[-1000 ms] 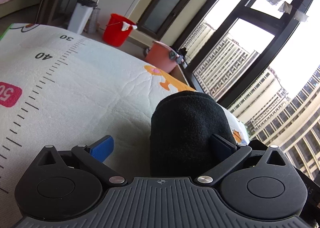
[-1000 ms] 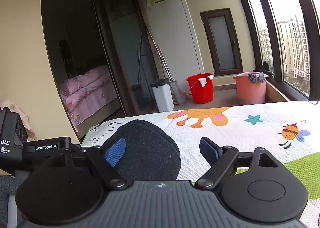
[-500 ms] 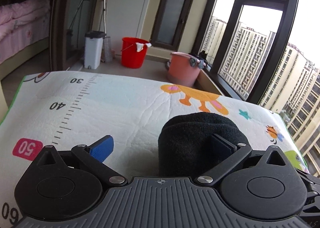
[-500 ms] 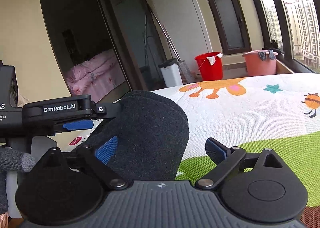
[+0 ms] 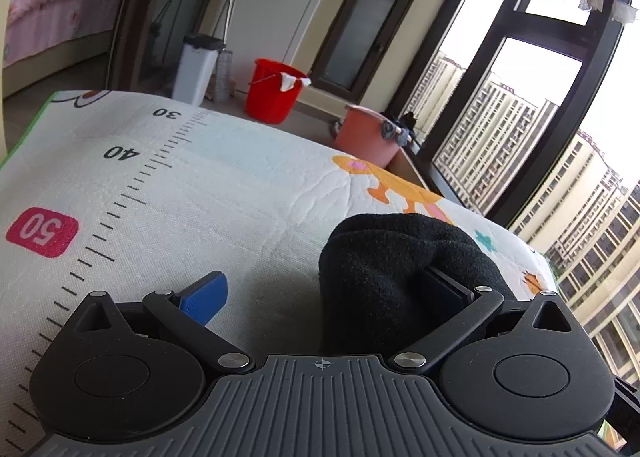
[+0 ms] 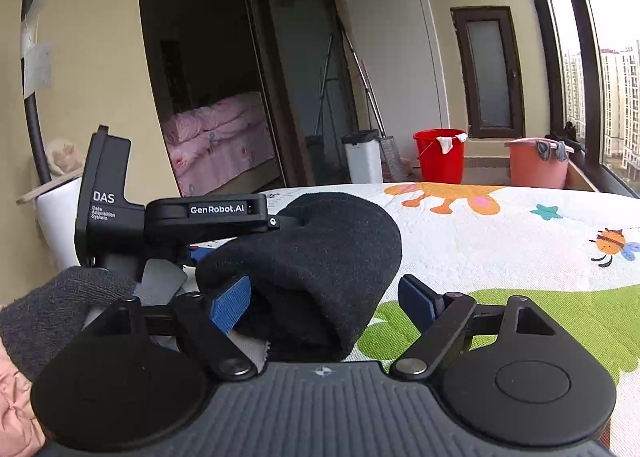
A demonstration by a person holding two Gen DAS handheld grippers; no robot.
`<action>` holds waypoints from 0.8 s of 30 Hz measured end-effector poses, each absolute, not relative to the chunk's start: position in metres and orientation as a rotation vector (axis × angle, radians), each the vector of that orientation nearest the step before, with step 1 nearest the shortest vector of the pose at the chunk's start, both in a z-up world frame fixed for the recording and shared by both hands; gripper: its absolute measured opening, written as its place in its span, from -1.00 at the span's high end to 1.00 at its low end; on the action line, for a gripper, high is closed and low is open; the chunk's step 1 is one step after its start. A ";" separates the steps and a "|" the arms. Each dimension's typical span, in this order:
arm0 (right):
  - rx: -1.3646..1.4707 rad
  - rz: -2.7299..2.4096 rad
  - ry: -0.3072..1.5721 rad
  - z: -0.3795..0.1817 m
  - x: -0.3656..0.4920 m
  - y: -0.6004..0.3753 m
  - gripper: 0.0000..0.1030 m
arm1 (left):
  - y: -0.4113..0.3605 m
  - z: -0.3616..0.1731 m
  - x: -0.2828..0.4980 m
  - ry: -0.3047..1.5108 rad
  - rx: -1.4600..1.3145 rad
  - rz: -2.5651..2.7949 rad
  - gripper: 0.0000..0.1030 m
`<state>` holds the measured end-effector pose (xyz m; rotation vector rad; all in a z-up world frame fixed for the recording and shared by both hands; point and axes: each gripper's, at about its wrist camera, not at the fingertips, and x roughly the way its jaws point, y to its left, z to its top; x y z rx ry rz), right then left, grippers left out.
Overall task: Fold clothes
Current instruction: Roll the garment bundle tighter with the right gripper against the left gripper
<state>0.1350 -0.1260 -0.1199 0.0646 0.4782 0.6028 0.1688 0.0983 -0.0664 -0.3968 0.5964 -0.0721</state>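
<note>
- Black fleece, thick and nappy: the garment (image 5: 400, 269) bulges in a soft rounded hump between my two tools, over the mat (image 5: 240, 193) near its front edge
- On my left tool (image 5: 324, 291) the fingers stand wide apart; the fleece drapes over the right-hand finger and the blue pad (image 5: 206, 291) of the other is bare, so nothing is pinched there
- My right tool (image 6: 326, 303) is spread too; the cloth lies against its left blue pad (image 6: 232, 303), well apart from the other finger, which sits over the green print
- From the right wrist view I see the left tool just beside the hump, with the person's grey knit glove (image 6: 52, 309) below it
- I judge the garment light, limp and springy: it will sag and puff back, so it wants a firm pinch on a doubled edge, not on the crown of the bulge
- Its nap should grip the pads well; slipping seems unlikely, but uneven layers could bunch
- The mat is quilted white fabric with a printed ruler scale, an orange animal and a bee; it looks slightly cushioned, so pressing a crease flat may take some force
</note>
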 end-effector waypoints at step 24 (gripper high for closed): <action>0.195 0.565 0.646 -0.143 0.182 -0.124 -1.00 | 0.112 -0.083 0.177 0.515 -0.510 -0.152 -1.00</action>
